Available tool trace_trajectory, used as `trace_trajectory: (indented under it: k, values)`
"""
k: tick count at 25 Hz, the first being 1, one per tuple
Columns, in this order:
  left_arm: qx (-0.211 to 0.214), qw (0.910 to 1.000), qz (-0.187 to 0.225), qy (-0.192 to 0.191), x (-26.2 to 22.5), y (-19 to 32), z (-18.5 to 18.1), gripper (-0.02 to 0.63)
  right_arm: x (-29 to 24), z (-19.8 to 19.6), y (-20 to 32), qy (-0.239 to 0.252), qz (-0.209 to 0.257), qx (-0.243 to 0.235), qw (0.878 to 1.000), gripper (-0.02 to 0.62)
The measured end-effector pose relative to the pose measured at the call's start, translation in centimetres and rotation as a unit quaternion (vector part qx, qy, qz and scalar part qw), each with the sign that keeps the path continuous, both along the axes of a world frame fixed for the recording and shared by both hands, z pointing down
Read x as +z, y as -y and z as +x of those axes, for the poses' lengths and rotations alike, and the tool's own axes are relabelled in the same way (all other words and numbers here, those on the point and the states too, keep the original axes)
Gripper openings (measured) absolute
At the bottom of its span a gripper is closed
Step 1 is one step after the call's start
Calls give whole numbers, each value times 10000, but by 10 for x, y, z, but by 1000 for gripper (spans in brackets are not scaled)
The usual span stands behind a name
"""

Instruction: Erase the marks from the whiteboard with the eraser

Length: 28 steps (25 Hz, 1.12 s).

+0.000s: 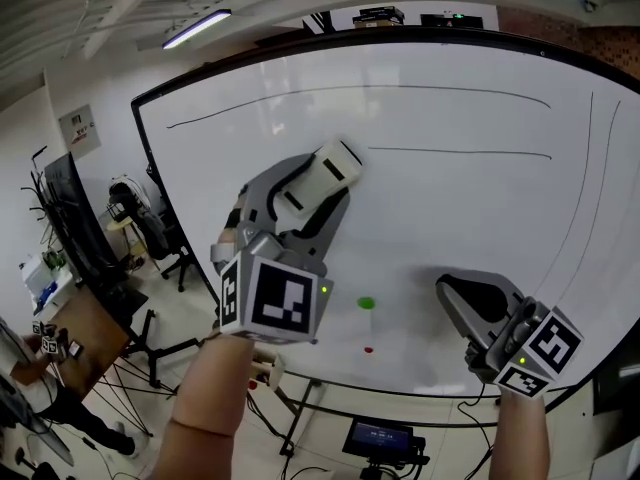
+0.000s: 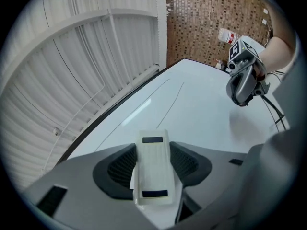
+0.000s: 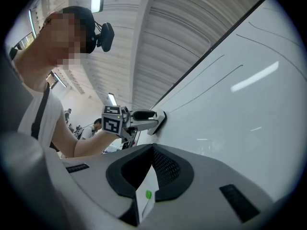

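Against the whiteboard (image 1: 450, 238), the eraser (image 1: 336, 165) is clamped between the left gripper's (image 1: 318, 184) fingers. Its long axis runs along them, with the far end pointing up and right onto the board, just left of the shorter line (image 1: 460, 152). Below are a green dot (image 1: 366, 304) and a red dot (image 1: 368, 349). Lower right, the right gripper (image 1: 452, 290) is empty, fingers together.

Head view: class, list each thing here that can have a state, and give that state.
Whiteboard, marked with thin lines, not wiped clean.
Eraser, gripped, its end against the whiteboard.
Left gripper, jaws shut on the eraser.
Right gripper, jaws shut, empty.
Ceiling light, on.
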<state>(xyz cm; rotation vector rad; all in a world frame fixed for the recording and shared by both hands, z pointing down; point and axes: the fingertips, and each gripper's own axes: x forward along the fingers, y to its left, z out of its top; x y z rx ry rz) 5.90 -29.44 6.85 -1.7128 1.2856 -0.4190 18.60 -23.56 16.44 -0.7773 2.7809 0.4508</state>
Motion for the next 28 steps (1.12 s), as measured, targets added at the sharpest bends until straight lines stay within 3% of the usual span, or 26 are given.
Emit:
trace_trajectory:
  k: [4,8,13,18,22,25,28]
  values:
    - [-429,9983,301,-256,-14,7,-21,241,0,2,-2,-29,35,-158,9999,18]
    - [-655,9963,509,-241,-22,6,-8,238,3,14,-2,3,29,-223,9997,17]
    - [-343,9977,374,-454,-25,-1,25,239,3,29,-3,27,8,-226,9997,17]
    - [103,9968,615,-495,-23,-3,67,239,1,46,-1,-22,106,-358,9993,17]
    - [226,9979,563,-238,-2,-4,86,241,22,62,-4,-73,-215,-413,9989,17]
    - [112,9982,559,-208,7,2,82,245,30,66,2,-95,-261,-468,9985,17]
    - [-219,9972,487,-529,10,9,49,248,32,62,4,-137,-315,-558,9979,17]
